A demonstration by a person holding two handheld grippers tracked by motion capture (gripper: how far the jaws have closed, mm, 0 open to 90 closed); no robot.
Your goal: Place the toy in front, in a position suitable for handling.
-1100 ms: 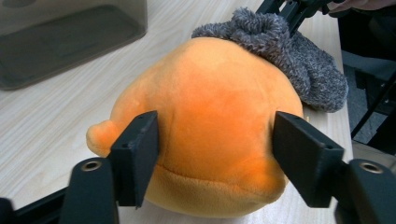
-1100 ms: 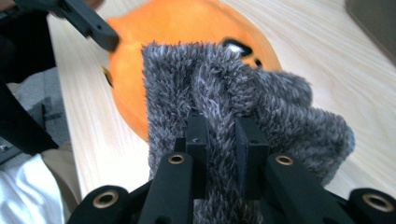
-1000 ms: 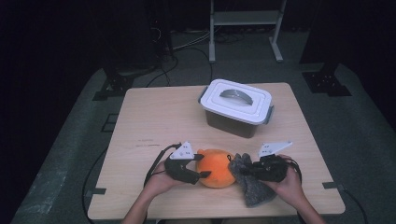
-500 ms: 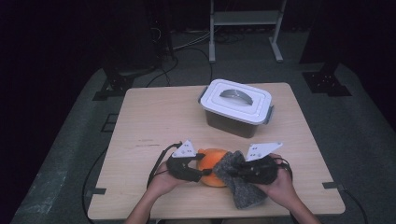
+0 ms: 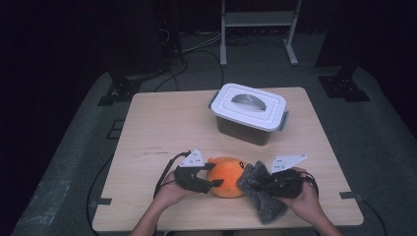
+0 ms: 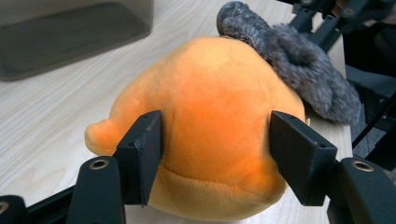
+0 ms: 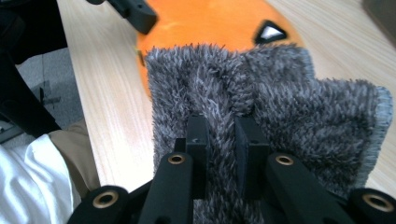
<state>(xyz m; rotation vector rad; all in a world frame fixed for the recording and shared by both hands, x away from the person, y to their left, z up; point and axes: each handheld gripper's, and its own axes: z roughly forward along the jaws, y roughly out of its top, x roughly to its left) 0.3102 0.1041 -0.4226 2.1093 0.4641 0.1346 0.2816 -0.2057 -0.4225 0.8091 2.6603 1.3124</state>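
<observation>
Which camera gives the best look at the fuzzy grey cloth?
The right gripper view: the fuzzy grey cloth is close up, its pile sharp, pinched between that gripper's jaws. The left gripper view shows the cloth farther off, draped against the round orange plush toy. The high view shows it small.

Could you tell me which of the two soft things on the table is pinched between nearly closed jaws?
The grey fuzzy cloth, bunched tight in the right gripper. The orange plush toy instead sits between the left gripper's wider-set jaws, which clasp its sides.

Grey cloth (image 7: 261, 116) hides the orange plush's (image 7: 210, 23) near side.
</observation>
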